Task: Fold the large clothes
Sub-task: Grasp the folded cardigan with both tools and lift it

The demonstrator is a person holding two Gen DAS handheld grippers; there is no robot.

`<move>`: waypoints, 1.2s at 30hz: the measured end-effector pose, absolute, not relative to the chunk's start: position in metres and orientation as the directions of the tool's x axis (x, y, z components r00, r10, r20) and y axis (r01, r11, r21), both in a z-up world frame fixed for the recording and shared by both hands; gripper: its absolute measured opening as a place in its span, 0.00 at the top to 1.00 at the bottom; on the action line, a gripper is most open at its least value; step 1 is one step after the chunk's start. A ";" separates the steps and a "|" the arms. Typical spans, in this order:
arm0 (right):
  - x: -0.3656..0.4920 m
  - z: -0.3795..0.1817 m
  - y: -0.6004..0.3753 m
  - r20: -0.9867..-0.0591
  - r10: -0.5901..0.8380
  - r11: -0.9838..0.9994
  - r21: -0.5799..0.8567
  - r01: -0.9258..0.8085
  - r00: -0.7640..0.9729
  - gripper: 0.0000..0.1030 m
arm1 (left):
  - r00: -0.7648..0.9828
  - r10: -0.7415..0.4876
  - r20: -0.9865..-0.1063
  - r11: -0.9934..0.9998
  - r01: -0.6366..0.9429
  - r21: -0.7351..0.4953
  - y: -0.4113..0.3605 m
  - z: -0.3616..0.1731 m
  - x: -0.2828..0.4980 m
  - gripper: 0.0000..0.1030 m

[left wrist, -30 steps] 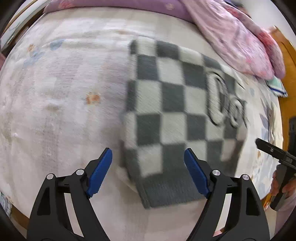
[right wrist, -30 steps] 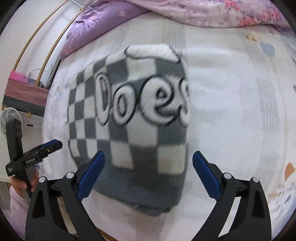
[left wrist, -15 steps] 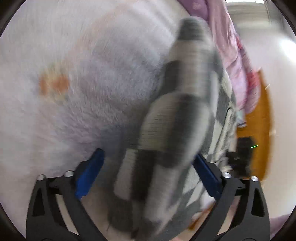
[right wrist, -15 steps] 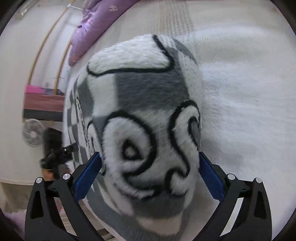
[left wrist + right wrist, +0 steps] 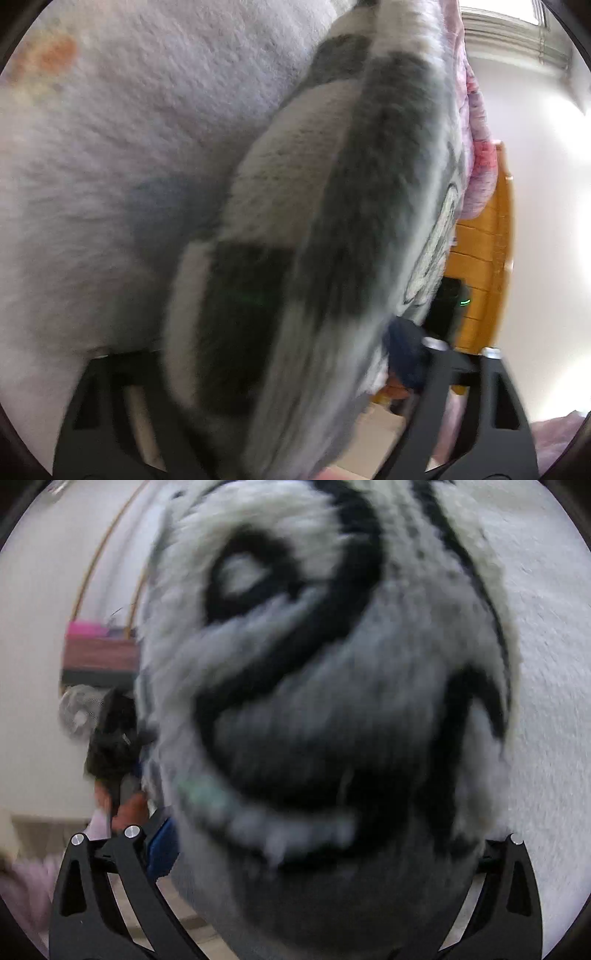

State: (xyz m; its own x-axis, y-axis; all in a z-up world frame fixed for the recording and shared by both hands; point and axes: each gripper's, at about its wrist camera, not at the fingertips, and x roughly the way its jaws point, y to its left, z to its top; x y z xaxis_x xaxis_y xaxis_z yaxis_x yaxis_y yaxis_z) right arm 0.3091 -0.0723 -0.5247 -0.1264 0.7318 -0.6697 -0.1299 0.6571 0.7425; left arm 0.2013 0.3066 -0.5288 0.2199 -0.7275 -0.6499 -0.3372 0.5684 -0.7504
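Observation:
The grey-and-white checkered sweater with black-outlined lettering lies folded on the bed and fills both views at very close range. My left gripper straddles its thick left edge; its jaws are closing, with one blue pad beside the fabric and the other hidden under it. My right gripper straddles the right edge, jaws also closing, with one blue pad showing beside the knit. Each view catches the other gripper, dark and blurred, past the sweater's far side.
A fluffy white bed cover lies under the sweater. A pink quilt and orange wooden furniture stand to the right. A fan and a shelf with a pink box stand off the bed's left side.
Both grippers dropped from above the spread sweater down onto its near edge. The fabric moved in between both pairs of jaws. The left gripper also rolled sideways.

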 end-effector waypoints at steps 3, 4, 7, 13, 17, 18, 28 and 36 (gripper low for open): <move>0.303 -0.504 -0.082 -0.715 0.694 0.702 0.699 -0.141 -0.085 0.41 | 0.252 -0.665 -0.703 0.626 -0.326 -0.708 0.306 -0.506 0.193 0.53; 0.300 -0.494 -0.089 -0.710 0.702 0.699 0.703 -0.131 -0.065 0.44 | 0.256 -0.638 -0.726 0.660 -0.304 -0.687 0.303 -0.494 0.191 0.55; 0.290 -0.470 -0.091 -0.730 0.683 0.719 0.679 -0.151 -0.028 0.49 | 0.280 -0.592 -0.755 0.710 -0.263 -0.654 0.296 -0.463 0.188 0.58; 0.269 -0.409 -0.098 -0.726 0.688 0.717 0.677 -0.165 0.012 0.52 | 0.289 -0.542 -0.789 0.747 -0.265 -0.610 0.292 -0.402 0.174 0.59; 0.249 -0.365 -0.117 -0.718 0.695 0.711 0.682 -0.172 0.027 0.52 | 0.296 -0.528 -0.796 0.752 -0.273 -0.600 0.266 -0.357 0.151 0.59; 0.244 -0.360 -0.119 -0.717 0.696 0.710 0.681 -0.179 0.032 0.52 | 0.301 -0.525 -0.796 0.752 -0.273 -0.600 0.261 -0.342 0.142 0.59; 0.215 -0.317 -0.157 -0.711 0.698 0.706 0.662 -0.251 0.087 0.53 | 0.369 -0.527 -0.765 0.734 -0.256 -0.629 0.178 -0.250 0.084 0.59; 0.187 -0.286 -0.227 -0.691 0.699 0.715 0.667 -0.210 0.184 0.53 | 0.348 -0.538 -0.768 0.770 -0.168 -0.615 0.080 -0.212 0.099 0.59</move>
